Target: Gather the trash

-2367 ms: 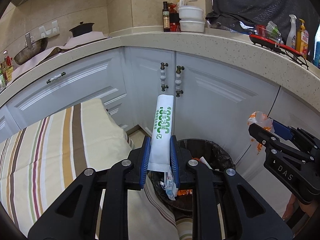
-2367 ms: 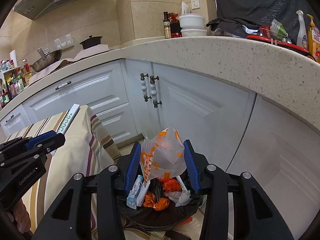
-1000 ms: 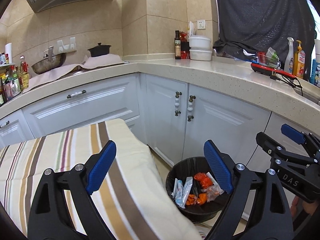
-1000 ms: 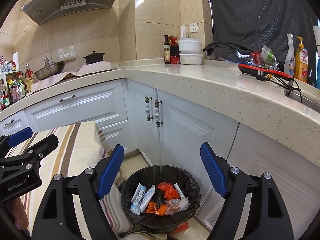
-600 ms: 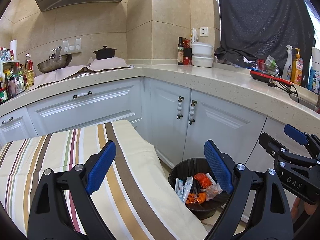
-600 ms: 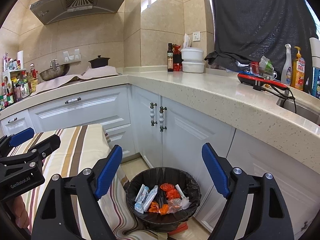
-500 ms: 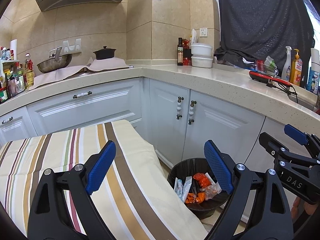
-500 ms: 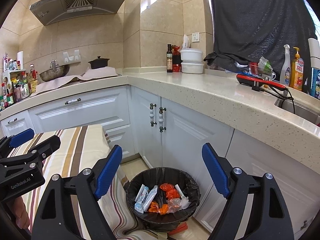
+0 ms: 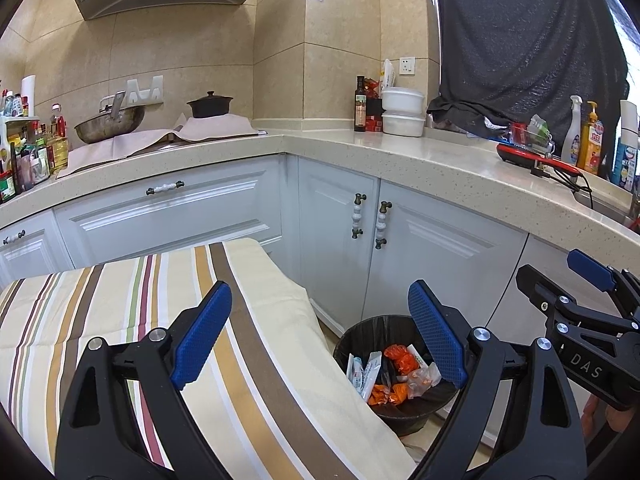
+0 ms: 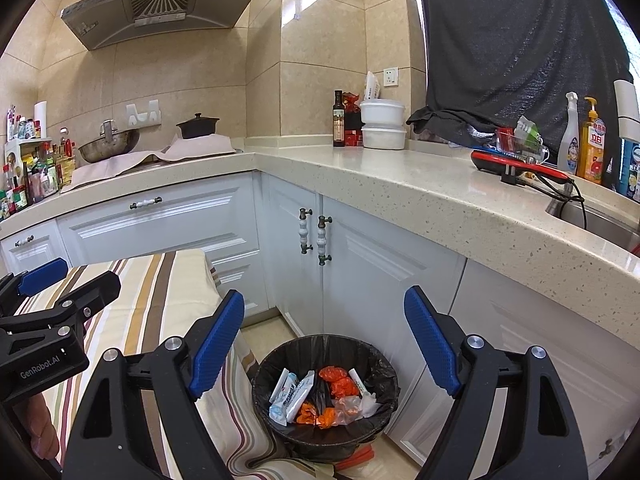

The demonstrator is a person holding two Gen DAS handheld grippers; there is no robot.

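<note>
A round black-lined trash bin (image 10: 384, 364) stands on the floor by the white corner cabinets; it also shows in the left wrist view (image 9: 352, 344). Inside lie white and blue wrappers (image 10: 294, 394), orange wrappers (image 10: 338, 386) and a clear plastic bag (image 10: 348, 408). My left gripper (image 9: 320, 336) is open and empty, above the striped table edge and left of the bin. My right gripper (image 10: 324, 344) is open and empty, held high over the bin. Each gripper shows at the edge of the other's view.
A table with a striped cloth (image 9: 120, 300) lies to the left of the bin. White cabinets (image 10: 360, 264) and a speckled counter (image 10: 440, 196) wrap around behind it. The counter holds bottles, stacked white bowls (image 10: 382, 124), a red tray (image 10: 516, 164) and a wok (image 10: 108, 146).
Both grippers opened and dropped the white packet and the plastic bag into the bin, then rose and pulled back. In the last half second they have barely moved.
</note>
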